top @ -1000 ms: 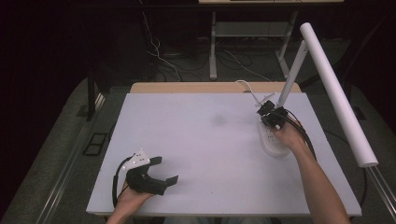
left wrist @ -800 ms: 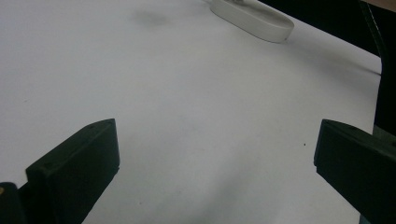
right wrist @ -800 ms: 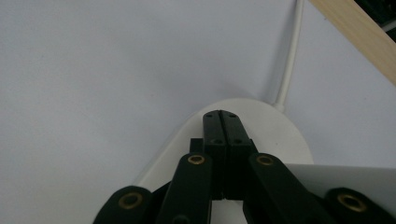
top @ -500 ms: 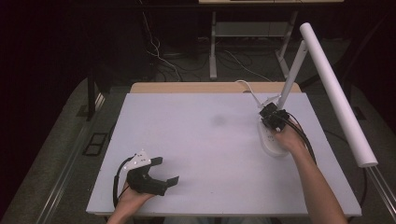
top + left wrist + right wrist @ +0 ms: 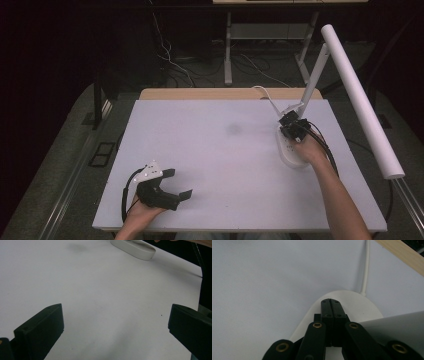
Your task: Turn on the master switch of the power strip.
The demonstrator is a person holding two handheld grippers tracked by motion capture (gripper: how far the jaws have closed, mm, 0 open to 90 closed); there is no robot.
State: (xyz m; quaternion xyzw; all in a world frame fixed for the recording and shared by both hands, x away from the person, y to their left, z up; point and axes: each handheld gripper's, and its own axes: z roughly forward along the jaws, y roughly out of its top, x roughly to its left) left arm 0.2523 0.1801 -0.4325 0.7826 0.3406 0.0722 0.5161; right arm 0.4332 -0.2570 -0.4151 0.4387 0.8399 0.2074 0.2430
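Note:
A white desk lamp stands at the table's right side, with an oval base (image 5: 288, 152), a slanted arm (image 5: 312, 82) and a long tube head (image 5: 357, 95). My right gripper (image 5: 292, 127) is over the base, jaws pressed together with nothing between them. In the right gripper view its tips (image 5: 330, 301) sit just above the base (image 5: 367, 307), beside the lamp arm (image 5: 397, 325); I cannot tell if they touch it. My left gripper (image 5: 179, 183) rests at the front left, open and empty. The left gripper view has its jaws (image 5: 115, 320) wide apart over bare table, with the base (image 5: 135, 247) far off.
The white tabletop (image 5: 215, 145) has a faint dark smudge (image 5: 234, 129) near its middle. A white cord (image 5: 365, 270) runs from the base toward the wooden strip (image 5: 220, 93) at the back edge. Cables and table legs lie on the dark floor beyond.

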